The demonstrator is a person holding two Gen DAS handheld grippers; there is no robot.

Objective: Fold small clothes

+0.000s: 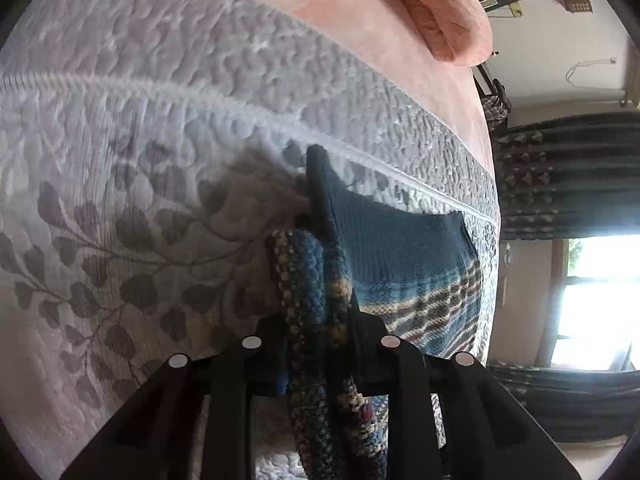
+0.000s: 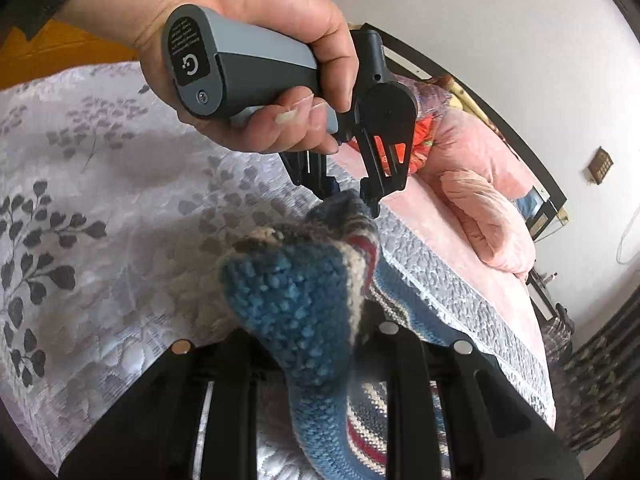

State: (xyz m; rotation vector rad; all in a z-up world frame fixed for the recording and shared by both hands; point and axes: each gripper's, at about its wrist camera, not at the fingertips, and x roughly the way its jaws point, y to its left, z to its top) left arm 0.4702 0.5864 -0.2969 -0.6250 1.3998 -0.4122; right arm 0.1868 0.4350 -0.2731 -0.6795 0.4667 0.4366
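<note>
— Any writing you can make out from here?

— Only on the butt end of the left gripper's handle (image 2: 192,66), the part sticking out of the person's hand (image 2: 240,40). There's a black label (image 2: 188,54) with a white round mark like a "G".

— And the small lines next to the mark?

— Fine print, too small and blurred to read. Nothing else in either view carries letters or numbers I can read.

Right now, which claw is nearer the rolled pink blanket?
Left. The left claw holds the knit nearer the rolled pink blanket; the right claw holds its other end, farther back.
</note>
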